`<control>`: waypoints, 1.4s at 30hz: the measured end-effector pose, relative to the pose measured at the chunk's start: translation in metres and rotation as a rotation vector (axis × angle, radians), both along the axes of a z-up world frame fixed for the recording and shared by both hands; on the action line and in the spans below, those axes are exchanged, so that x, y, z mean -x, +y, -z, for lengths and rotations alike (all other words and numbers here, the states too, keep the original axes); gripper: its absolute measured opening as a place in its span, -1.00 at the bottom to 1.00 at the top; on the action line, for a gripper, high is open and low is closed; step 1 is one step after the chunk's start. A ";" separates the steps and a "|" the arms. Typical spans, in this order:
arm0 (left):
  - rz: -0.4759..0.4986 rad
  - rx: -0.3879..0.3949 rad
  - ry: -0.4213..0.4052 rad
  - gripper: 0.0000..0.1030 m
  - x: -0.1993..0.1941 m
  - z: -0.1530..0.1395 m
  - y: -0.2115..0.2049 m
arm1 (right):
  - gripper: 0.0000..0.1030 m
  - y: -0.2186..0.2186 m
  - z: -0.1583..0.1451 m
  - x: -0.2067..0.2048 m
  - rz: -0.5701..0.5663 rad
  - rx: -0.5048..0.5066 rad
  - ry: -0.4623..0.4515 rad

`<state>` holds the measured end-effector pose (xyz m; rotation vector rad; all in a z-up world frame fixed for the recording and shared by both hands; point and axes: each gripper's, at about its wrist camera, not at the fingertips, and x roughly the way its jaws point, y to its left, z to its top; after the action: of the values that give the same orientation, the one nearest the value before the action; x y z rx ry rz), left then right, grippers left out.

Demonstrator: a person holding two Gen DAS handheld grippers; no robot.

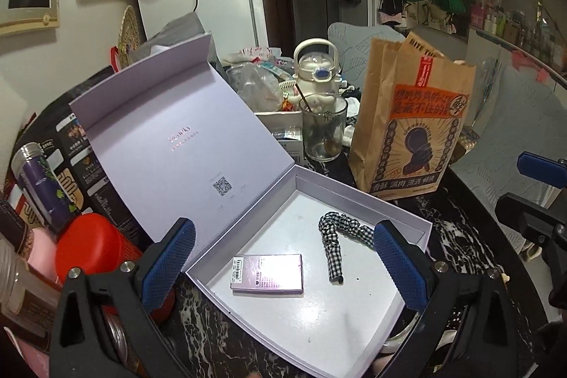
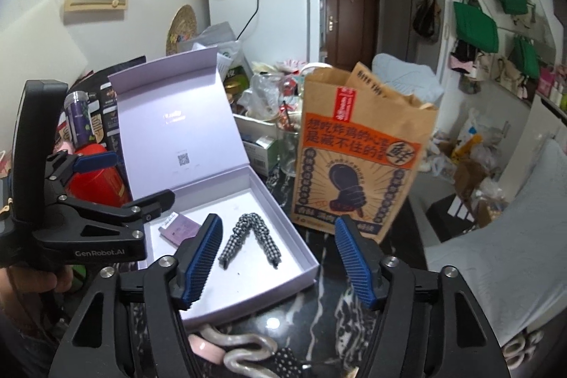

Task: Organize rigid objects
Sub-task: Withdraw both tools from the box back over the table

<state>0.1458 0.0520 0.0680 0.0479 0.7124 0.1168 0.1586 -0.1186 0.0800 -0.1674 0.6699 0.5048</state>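
Note:
An open white gift box (image 1: 407,222) (image 2: 304,266) lies on the dark marble table, its lid propped up behind. Inside lie a small purple carton (image 1: 267,273) (image 2: 179,231) and a black-and-white checked hair band (image 1: 335,236) (image 2: 250,236). My left gripper (image 1: 283,257) is open and empty above the box, one finger on each side of it; it also shows in the right wrist view (image 2: 131,179). My right gripper (image 2: 278,257) is open and empty over the box's near right corner; its blue tip shows in the left wrist view (image 1: 540,165).
A brown paper bag (image 1: 411,126) (image 2: 361,151) stands right of the box. A glass with a spoon (image 1: 322,130) and clutter sit behind. A red tin (image 1: 92,247) and purple bottle (image 1: 39,179) stand left. A grey wavy item (image 2: 241,349) and a pink one (image 2: 203,348) lie near me.

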 end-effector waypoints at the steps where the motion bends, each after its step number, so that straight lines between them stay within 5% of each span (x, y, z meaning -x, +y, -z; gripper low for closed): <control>1: 0.000 -0.003 -0.007 0.99 0.003 -0.003 -0.002 | 0.42 -0.003 -0.002 0.004 0.006 -0.002 -0.005; 12: 0.083 0.038 -0.012 0.99 0.036 -0.013 -0.025 | 0.68 -0.031 -0.015 0.037 0.041 -0.035 -0.024; 42: 0.266 0.121 0.059 0.99 0.101 0.024 -0.081 | 0.69 -0.081 0.024 0.109 0.172 -0.026 0.023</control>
<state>0.0452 -0.0295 0.0442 0.0295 0.7645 -0.1825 0.0499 -0.1993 0.0563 -0.0785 0.6933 0.3504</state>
